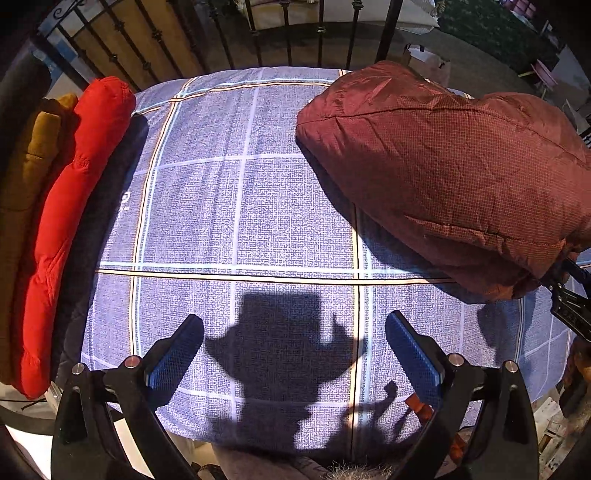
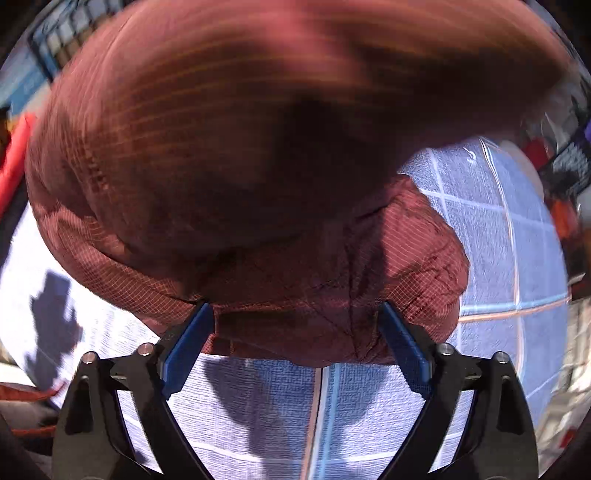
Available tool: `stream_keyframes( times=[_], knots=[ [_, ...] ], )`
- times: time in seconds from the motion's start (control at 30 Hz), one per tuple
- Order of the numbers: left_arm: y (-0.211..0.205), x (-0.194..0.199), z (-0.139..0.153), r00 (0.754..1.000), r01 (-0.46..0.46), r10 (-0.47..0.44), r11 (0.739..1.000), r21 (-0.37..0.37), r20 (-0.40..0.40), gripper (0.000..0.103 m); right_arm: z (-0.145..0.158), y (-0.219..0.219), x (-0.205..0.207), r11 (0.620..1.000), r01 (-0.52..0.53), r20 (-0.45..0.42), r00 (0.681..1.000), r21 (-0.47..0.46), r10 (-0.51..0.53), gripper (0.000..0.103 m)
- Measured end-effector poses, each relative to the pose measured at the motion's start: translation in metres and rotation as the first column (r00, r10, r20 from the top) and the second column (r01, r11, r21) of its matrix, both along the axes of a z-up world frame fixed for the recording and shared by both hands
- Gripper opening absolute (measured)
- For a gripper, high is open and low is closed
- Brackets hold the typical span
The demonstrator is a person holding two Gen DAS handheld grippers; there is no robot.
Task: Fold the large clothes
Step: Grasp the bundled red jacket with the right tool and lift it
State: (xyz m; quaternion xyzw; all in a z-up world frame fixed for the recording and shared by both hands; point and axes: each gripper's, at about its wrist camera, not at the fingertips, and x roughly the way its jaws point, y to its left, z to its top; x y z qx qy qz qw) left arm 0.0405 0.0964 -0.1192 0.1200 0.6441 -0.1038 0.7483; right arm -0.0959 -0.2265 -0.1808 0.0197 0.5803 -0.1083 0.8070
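A puffy maroon jacket (image 1: 443,166) lies folded in a thick bundle on the right half of a blue checked bed cover (image 1: 240,203). My left gripper (image 1: 294,321) hangs open over the bare cover, pointing straight down, with nothing between its blue pads (image 1: 173,354); its shadow falls below it. In the right wrist view, the near edge of the maroon jacket (image 2: 258,166) fills the gap of my right gripper (image 2: 296,308), and the fabric wrinkles between the pads (image 2: 188,347). Part of the right gripper (image 1: 570,295) shows at the jacket's near right corner.
A red padded jacket (image 1: 74,221), a mustard garment (image 1: 33,155) and a dark one (image 1: 99,221) lie stacked along the bed's left edge. A black iron rail (image 1: 288,33) runs behind the bed's far edge. The cover's near edge drops off under my left gripper.
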Motion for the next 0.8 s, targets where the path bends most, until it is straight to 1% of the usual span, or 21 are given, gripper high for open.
stream_keyframes(
  times=[0.03,0.07,0.1,0.13,0.2,0.27,0.3,0.33,0.37,0.4,0.43,0.5,0.53,0.57,0.6,0.63,0.67,0.7,0.73,0.77,0.8],
  knots=[
    [0.002,-0.002,0.000,1.000,0.005,-0.005,1.000,-0.003,0.007,0.097,0.002,0.012,0.005,0.998,-0.047,-0.008,0.999,-0.048,0.046,0.033],
    [0.002,-0.003,0.000,1.000,0.010,-0.010,1.000,-0.007,0.015,0.097,0.004,0.023,0.010,0.992,-0.085,-0.040,0.996,-0.097,0.082,0.023],
    [0.002,-0.006,0.000,1.000,0.016,-0.016,1.000,-0.011,0.025,0.097,0.010,0.030,0.014,0.991,-0.106,-0.054,0.993,-0.079,0.102,0.012],
    [0.005,-0.007,0.001,0.999,0.020,-0.020,1.000,-0.015,0.035,0.097,0.017,0.032,0.016,0.994,-0.102,-0.046,0.994,-0.037,0.100,0.009],
    [0.008,-0.013,0.003,0.998,0.032,-0.030,0.999,-0.039,0.060,0.097,0.042,0.036,0.017,0.991,-0.100,-0.003,0.995,0.091,0.101,0.007],
    [0.012,-0.019,0.005,0.995,0.049,-0.045,0.998,-0.049,0.093,0.097,0.088,0.054,0.014,0.957,-0.185,0.088,0.982,0.223,0.169,0.006],
    [0.014,-0.022,0.006,0.992,0.062,-0.056,0.997,-0.053,0.110,0.097,0.113,0.064,0.014,0.924,-0.229,0.136,0.971,0.305,0.196,0.006],
    [0.017,-0.025,0.008,0.991,0.070,-0.061,0.995,-0.064,0.122,0.097,0.130,0.070,0.016,0.893,-0.261,0.174,0.962,0.367,0.209,0.006],
    [0.021,-0.028,0.010,0.989,0.073,-0.062,0.994,-0.077,0.134,0.097,0.156,0.081,0.016,0.844,-0.310,0.234,0.946,0.438,0.226,0.006],
    [0.026,-0.031,0.014,0.986,0.074,-0.059,0.993,-0.095,0.154,0.097,0.181,0.096,0.018,0.795,-0.374,0.290,0.921,0.478,0.259,0.006],
    [0.032,-0.033,0.018,0.983,0.071,-0.050,0.991,-0.112,0.175,0.097,0.198,0.108,0.019,0.770,-0.422,0.328,0.899,0.478,0.289,0.006],
    [0.045,-0.037,0.027,0.977,0.052,-0.018,0.987,-0.154,0.214,0.097,0.236,0.136,0.029,0.741,-0.499,0.419,0.850,0.450,0.318,0.006],
    [0.051,-0.039,0.032,0.972,0.048,-0.004,0.982,-0.183,0.234,0.097,0.244,0.141,0.040,0.725,-0.494,0.441,0.850,0.480,0.287,0.006],
    [0.056,-0.042,0.035,0.968,0.049,0.004,0.978,-0.203,0.250,0.097,0.247,0.136,0.052,0.708,-0.468,0.448,0.862,0.529,0.235,0.006],
    [0.061,-0.044,0.037,0.965,0.049,0.009,0.976,-0.213,0.264,0.097,0.243,0.131,0.068,0.684,-0.415,0.440,0.885,0.600,0.151,0.009],
    [0.064,-0.045,0.038,0.962,0.050,0.011,0.975,-0.218,0.272,0.097,0.231,0.133,0.073,0.673,-0.374,0.420,0.902,0.638,0.102,0.015],
    [0.067,-0.048,0.038,0.961,0.052,0.011,0.974,-0.219,0.275,0.097,0.219,0.134,0.086,0.678,-0.340,0.393,0.916,0.652,0.082,0.016],
    [0.069,-0.049,0.036,0.963,0.052,0.009,0.974,-0.221,0.268,0.097,0.208,0.133,0.099,0.707,-0.305,0.355,0.931,0.638,0.082,0.017],
    [0.071,-0.053,0.034,0.965,0.049,0.011,0.974,-0.220,0.263,0.097,0.191,0.136,0.111,0.761,-0.242,0.283,0.956,0.602,0.081,0.019],
    [0.074,-0.056,0.031,0.966,0.038,0.020,0.976,-0.217,0.257,0.097,0.179,0.136,0.115,0.792,-0.202,0.221,0.971,0.576,0.087,0.021],
    [0.079,-0.059,0.029,0.967,0.023,0.035,0.975,-0.222,0.252,0.097,0.169,0.137,0.113,0.793,-0.180,0.166,0.981,0.582,0.101,0.031]
  ],
)
